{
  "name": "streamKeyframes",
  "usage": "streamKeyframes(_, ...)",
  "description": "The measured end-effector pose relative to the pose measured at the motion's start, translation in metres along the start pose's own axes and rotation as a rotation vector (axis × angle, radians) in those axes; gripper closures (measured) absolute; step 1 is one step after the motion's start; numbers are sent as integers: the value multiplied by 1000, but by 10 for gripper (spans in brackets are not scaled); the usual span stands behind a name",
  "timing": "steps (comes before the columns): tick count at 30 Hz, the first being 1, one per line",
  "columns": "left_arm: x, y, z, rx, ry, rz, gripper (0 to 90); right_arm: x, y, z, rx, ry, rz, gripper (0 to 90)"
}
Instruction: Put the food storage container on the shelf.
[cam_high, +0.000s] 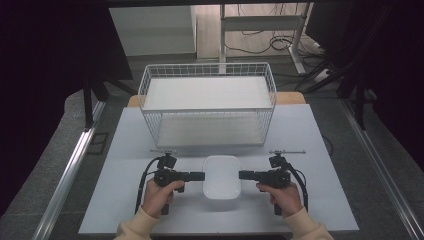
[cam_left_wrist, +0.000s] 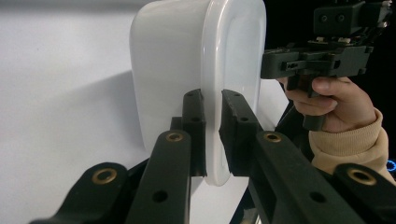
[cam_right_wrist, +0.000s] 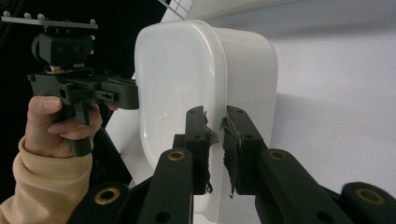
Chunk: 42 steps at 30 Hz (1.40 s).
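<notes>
A white rounded-rectangle plastic tub (cam_high: 221, 184) lies near the front middle of the white table (cam_high: 125, 150). My left gripper (cam_high: 203, 176) comes in from the tub's left and is shut on its left rim. In the left gripper view the two jaws pinch the tub's (cam_left_wrist: 173, 46) thin wall, one inside and one outside, at the left gripper (cam_left_wrist: 212, 100). My right gripper (cam_high: 240, 175) is shut on the opposite rim. In the right gripper view the right gripper (cam_right_wrist: 215, 114) clamps the tub (cam_right_wrist: 177, 70) wall between worn pads (cam_right_wrist: 231, 140). A hand holds each gripper.
A white wire two-tier basket shelf (cam_high: 207, 70) stands at the back of the table, just behind the tub, with flat white shelves. Bare table stretches to both sides of the hands. Metal rails and cables lie on the floor around the table.
</notes>
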<state>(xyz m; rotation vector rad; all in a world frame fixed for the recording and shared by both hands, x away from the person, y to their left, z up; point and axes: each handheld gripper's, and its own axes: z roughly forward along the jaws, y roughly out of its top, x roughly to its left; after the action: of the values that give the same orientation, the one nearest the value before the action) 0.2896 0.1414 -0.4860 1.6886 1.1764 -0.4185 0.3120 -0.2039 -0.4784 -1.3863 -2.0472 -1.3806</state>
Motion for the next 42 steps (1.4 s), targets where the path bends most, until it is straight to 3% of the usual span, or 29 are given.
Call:
streamKeyframes(4, -11, 6, -6, -19, 14, 51, 806, 8, 4, -5, -25, 1, -43, 803)
streamKeyframes(15, -19, 9, -14, -41, 21, 88, 806, 18, 9, -9, -46, 0, -90, 803)
streamKeyframes(27, -34, 18, -26, -87, 17, 138, 807, 37, 23, -19, -77, -3, -174, 803)
streamKeyframes(42, -58, 62, -48, -136, 27, 218, 808, 60, 66, -32, -128, 4, -235, 802)
